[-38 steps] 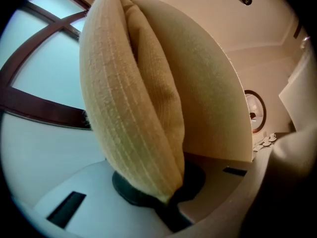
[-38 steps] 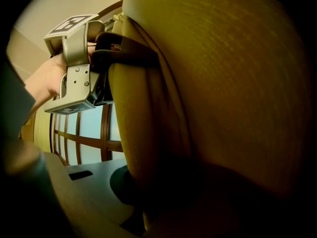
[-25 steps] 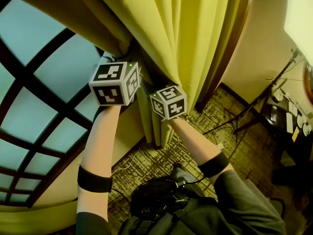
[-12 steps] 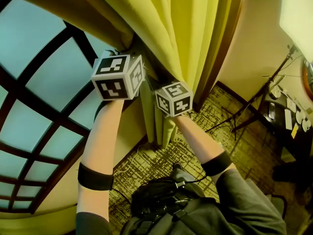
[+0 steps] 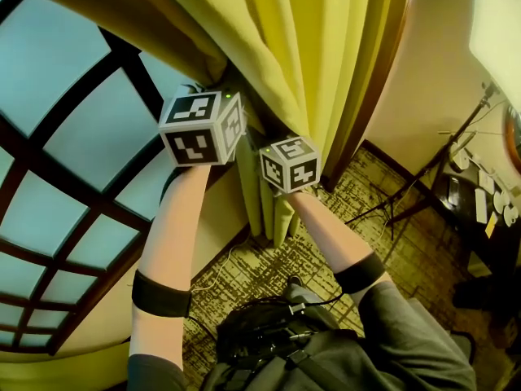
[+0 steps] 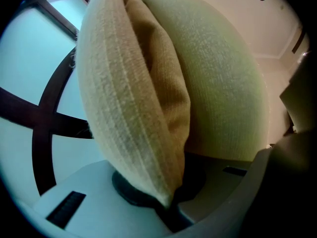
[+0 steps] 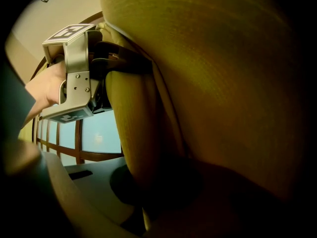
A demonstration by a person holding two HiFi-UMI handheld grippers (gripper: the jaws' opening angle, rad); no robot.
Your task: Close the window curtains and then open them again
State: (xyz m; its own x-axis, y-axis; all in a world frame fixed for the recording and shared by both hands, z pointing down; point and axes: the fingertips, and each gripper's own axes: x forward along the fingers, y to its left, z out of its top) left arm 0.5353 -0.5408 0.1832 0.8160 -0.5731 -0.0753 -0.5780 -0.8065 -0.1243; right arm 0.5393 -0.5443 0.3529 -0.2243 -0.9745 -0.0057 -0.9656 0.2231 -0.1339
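A yellow-green curtain [image 5: 309,47] hangs bunched in folds to the right of the window [image 5: 73,137], whose pale panes sit behind dark curved bars. My left gripper [image 6: 168,202] is shut on a fold of the curtain's edge, and the cloth bulges up out of its jaws. Just below and to the right, my right gripper [image 7: 148,202] is also shut on a curtain fold. In the head view both marker cubes [image 5: 202,129] [image 5: 290,164] sit close together at the curtain's left edge, and the jaws are hidden behind them. The left gripper's cube [image 7: 69,33] shows in the right gripper view.
A dark wooden frame [image 5: 370,96] runs down beside the curtain. On the patterned carpet [image 5: 269,267] to the right stands a tripod-like stand [image 5: 407,202]. Beyond it is a dark table [image 5: 488,210] with small white things. A second curtain [image 5: 98,23] drapes across the top left.
Both grippers have shifted a little to the right and slightly up, taking the curtain edge with them. Most of that shift came early; they have barely moved since.
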